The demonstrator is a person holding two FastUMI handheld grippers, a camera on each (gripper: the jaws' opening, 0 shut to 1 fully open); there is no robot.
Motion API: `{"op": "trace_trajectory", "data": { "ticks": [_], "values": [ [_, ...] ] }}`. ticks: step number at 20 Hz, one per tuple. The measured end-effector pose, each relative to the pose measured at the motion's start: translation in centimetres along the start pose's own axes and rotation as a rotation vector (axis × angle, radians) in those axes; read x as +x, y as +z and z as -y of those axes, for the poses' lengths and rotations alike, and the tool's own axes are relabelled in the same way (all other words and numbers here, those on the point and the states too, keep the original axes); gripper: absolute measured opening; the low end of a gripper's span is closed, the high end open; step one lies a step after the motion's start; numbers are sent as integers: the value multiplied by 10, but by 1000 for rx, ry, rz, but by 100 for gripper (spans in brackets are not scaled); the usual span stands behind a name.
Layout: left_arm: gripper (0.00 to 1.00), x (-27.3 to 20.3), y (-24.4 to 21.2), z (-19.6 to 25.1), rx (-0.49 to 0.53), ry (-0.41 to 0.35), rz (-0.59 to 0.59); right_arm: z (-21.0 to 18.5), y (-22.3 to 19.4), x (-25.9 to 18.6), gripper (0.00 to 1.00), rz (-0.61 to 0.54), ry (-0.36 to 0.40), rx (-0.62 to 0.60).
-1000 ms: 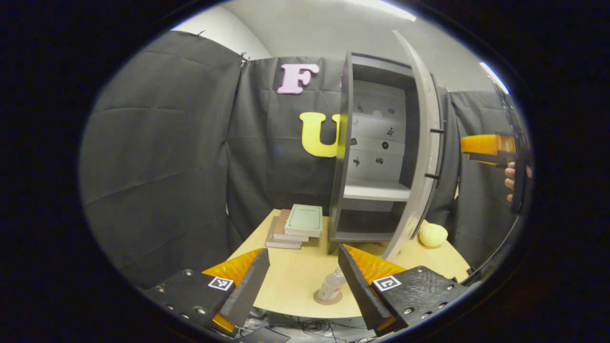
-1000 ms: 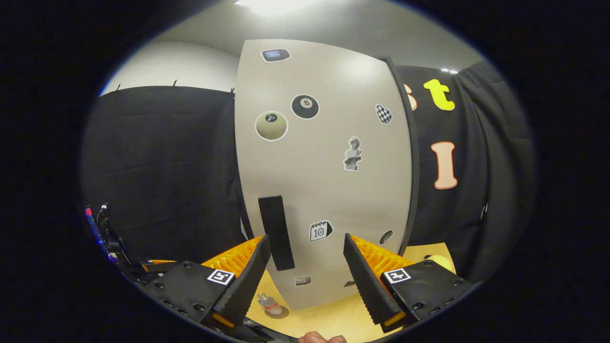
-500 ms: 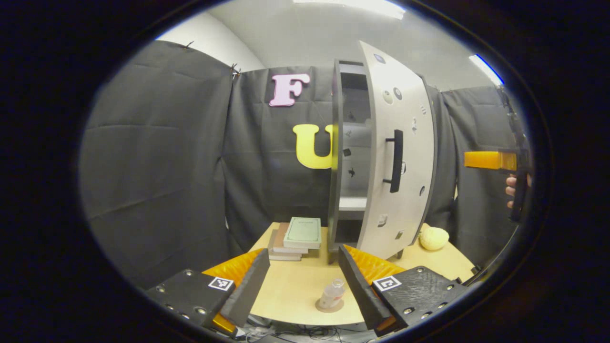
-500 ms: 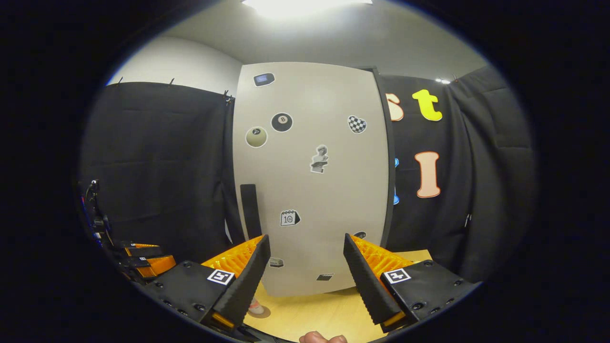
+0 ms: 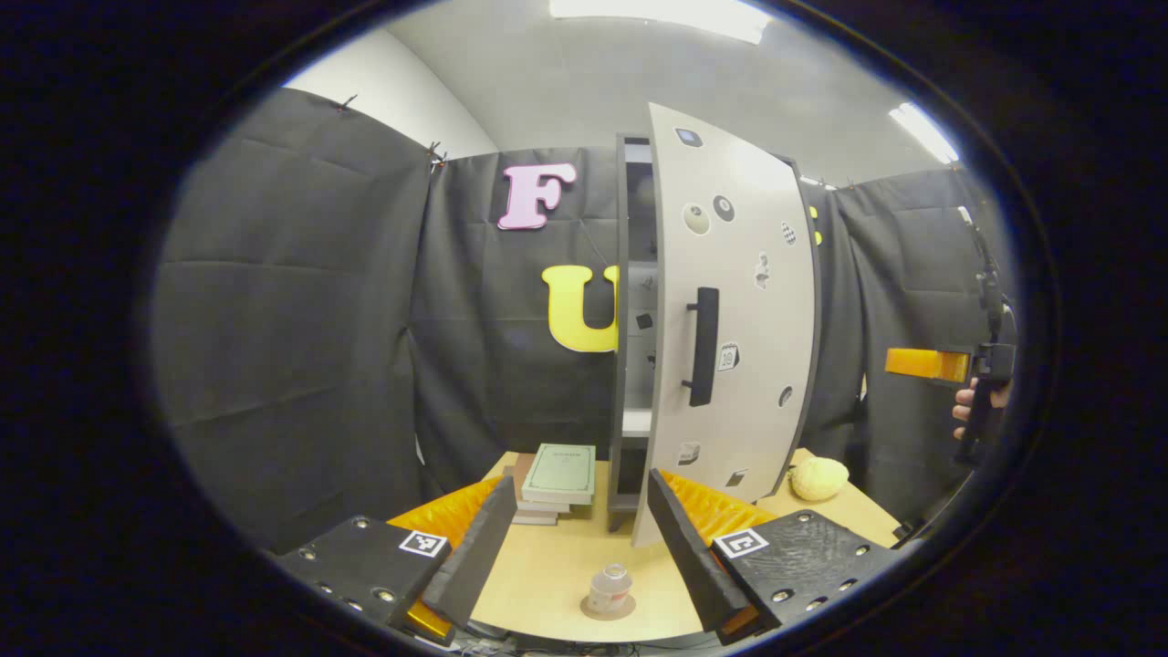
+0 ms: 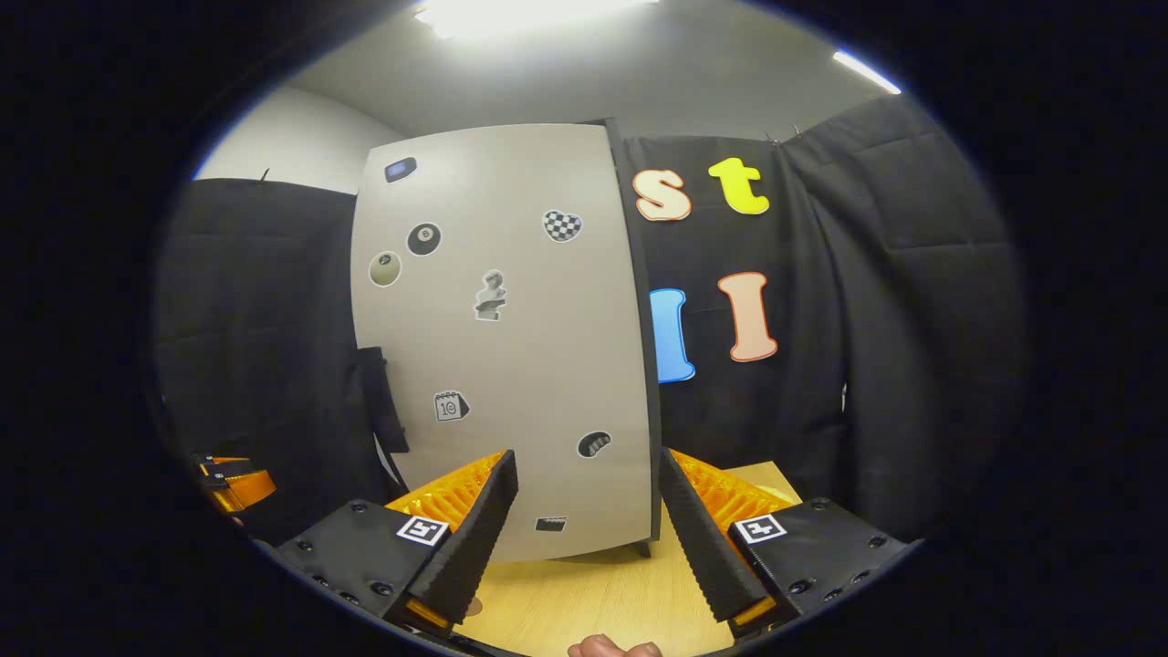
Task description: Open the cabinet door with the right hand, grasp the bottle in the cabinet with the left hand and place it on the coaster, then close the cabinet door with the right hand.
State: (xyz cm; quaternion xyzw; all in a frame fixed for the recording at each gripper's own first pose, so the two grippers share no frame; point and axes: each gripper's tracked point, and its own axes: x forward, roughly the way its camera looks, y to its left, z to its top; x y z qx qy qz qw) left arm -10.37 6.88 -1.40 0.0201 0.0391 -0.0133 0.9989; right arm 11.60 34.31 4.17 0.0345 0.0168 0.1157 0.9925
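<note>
Bottle stands upright on coaster; both grippers' fingers spread, empty.

Books: stacked on the wooden table, green cover on top, just left of the cabinet base.
Yellow ball: textured, rested on the table's far right side.
Ceiling lights: lit overhead.
Cables: glimpsed below the table's near edge.

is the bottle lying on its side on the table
No: in the left gripper view the bottle stands upright on the round coaster near the table's front edge.
</note>
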Motion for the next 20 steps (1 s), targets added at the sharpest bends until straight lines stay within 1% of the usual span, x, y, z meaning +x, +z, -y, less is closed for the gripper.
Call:
{"op": "trace_trajectory", "data": {
  "ticks": [2, 4, 8, 9, 10, 13, 15, 19, 20],
  "values": [
    [88, 1, 8, 9, 5, -8, 13, 20, -7, -1, 98, -1, -45, 25],
    [88, 2, 14, 16, 27, -10, 22, 38, -15, -3, 98, -12, -81, 23],
    [88, 2, 25, 35, 52, -10, 46, 65, -17, -10, 98, -4, -124, -32],
    [88, 2, 28, 42, 42, -19, 55, 67, -15, -12, 100, 6, -120, -54],
    [88, 2, 26, 50, 27, -24, 55, 68, -14, -12, 98, 14, -110, -74],
    [88, 1, 20, 62, -22, -10, 35, 76, -17, -16, 98, 13, -108, -136],
    [88, 2, 21, 70, -28, -17, 39, 82, -20, -18, 98, 8, -114, -180],
    [88, 6, 27, 86, -41, -58, 69, 88, -21, -20, 98, 13, -116, -178],
    [90, 8, 28, 87, -31, -59, 72, 89, -19, -20, 98, 19, -119, -176]
  ]
}}
